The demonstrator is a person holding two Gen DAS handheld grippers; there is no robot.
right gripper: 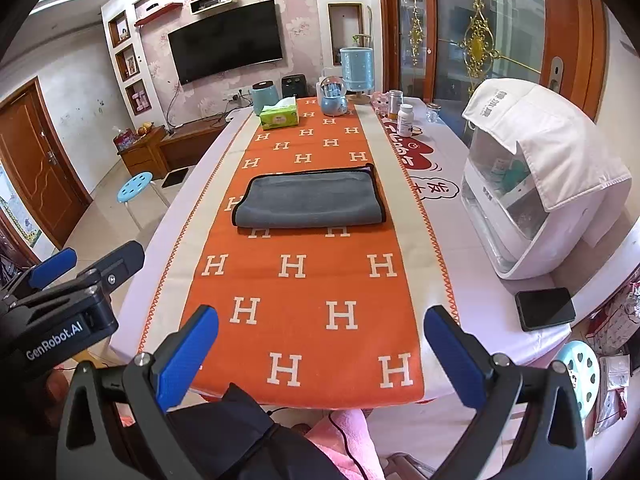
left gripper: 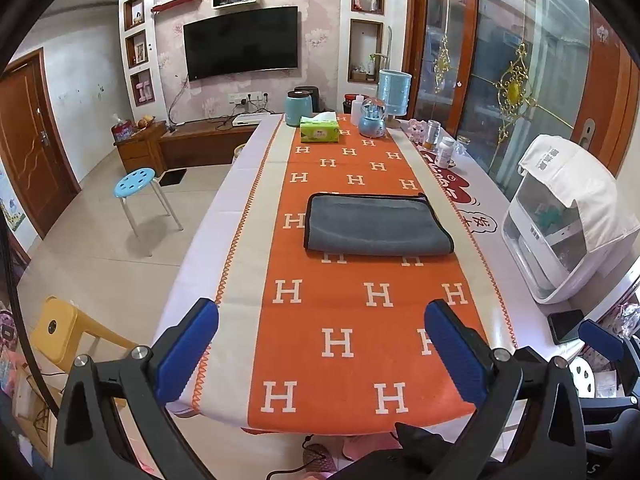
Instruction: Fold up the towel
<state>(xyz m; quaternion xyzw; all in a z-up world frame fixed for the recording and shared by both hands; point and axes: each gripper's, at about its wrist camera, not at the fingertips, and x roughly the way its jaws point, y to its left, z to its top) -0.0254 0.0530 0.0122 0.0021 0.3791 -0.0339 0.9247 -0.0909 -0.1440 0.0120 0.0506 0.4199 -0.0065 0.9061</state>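
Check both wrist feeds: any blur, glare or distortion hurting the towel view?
Left wrist: towel sharp, evenly lit; strong fisheye bowing at the table edges, black corner vignette. Right wrist: towel equally crisp; mild reflections on the glass door, none on the towel.

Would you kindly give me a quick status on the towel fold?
Left tongs and right tongs open, empty, at near table edge. Grey towel lies folded on orange runner. Nothing between.

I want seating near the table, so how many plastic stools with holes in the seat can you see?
2. A blue stool stands on the floor left of the table, toward the TV. A pale stool sits at the table's near right corner, partly hidden. Others may be out of view.
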